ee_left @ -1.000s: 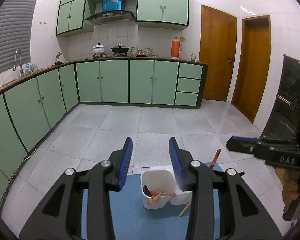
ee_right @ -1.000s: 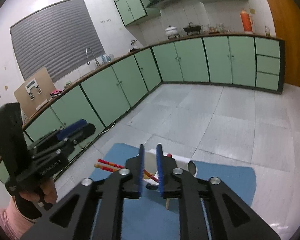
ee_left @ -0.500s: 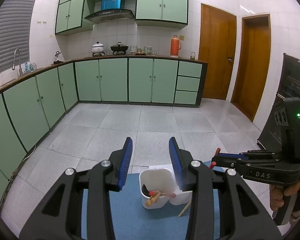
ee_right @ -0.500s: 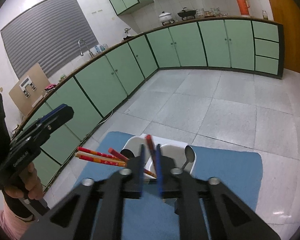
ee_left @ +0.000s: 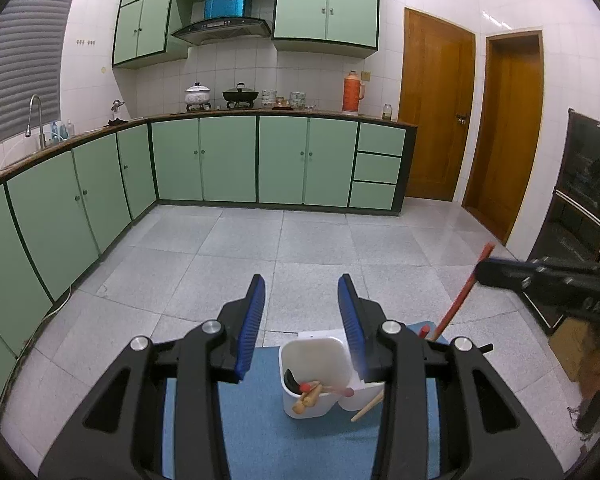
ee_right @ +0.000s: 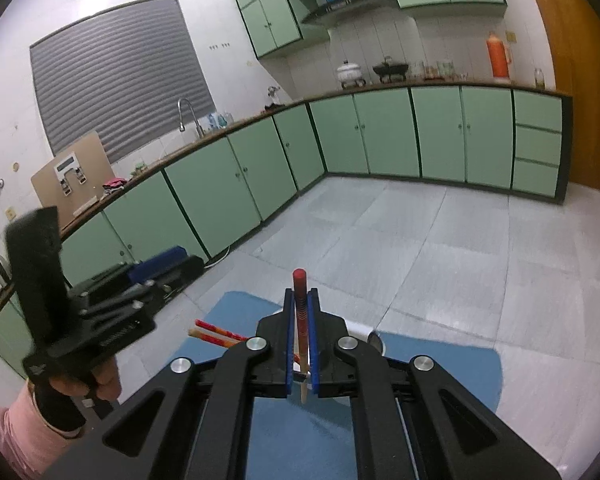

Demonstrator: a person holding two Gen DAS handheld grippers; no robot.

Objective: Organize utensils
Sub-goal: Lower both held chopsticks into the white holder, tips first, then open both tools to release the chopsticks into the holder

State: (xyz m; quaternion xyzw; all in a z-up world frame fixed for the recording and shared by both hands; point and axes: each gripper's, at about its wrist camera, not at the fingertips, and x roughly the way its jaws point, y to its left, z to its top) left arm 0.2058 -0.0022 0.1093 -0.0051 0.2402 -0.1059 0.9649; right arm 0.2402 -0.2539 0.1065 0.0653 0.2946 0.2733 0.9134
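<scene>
One red chopstick (ee_right: 300, 320) stands pinched between the blue fingers (ee_right: 288, 344) of the right gripper (ee_right: 301, 340) above the white holder (ee_left: 314, 364) on the blue mat (ee_left: 260, 432), while the left gripper (ee_left: 301, 312) hovers with its fingers spread, holding nothing.

Kitchen: green base cabinets (ee_left: 228, 160) ahead of claw, grey tiled floor (ee_left: 300, 248), wooden doors (ee_left: 436, 112) right, shuttered window (ee_right: 120, 76) left.
</scene>
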